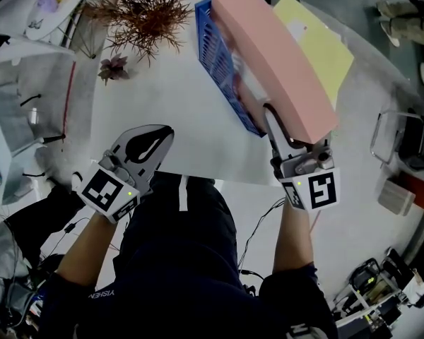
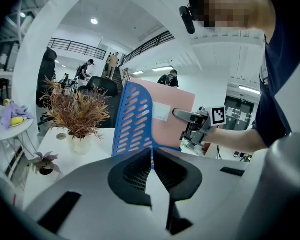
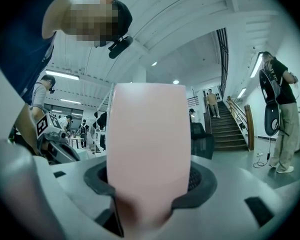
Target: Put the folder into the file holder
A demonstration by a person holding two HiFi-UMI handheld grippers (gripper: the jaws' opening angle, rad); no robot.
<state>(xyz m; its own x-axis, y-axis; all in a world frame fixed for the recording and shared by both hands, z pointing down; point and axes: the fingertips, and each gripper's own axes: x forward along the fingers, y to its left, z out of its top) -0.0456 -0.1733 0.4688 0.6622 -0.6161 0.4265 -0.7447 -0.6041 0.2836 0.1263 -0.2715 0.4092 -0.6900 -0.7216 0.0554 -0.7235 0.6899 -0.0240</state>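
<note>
While the right gripper (image 1: 279, 119) clamps the near end of the pink folder (image 1: 275, 62), its jaws spread wide around the thick spine, the folder stands tall against the blue holder (image 1: 215, 55). From the left gripper view its lower part sits behind the holder's slotted wall. It looks partly in; whether it has reached the bottom I cannot tell.

Watch the risk here. The holder looks light and nothing braces it: the left gripper (image 1: 159, 136) hangs with jaws together and empty, well apart from the holder, out by the near edge of the table (image 1: 169, 119). A hard push could slide the holder or tip it over. A corner might also catch on the holder's rim and jam. Letting go too soon, with so much of the folder above the holder, could see it lean and topple back out.

Now the containers. The holder takes the pink folder; anything else inside is hidden. A yellow sheet (image 1: 325, 48) lies flat beyond the holder, outside it. Left of the holder, a white vase (image 2: 80, 144) carries dried brown stems.
</note>
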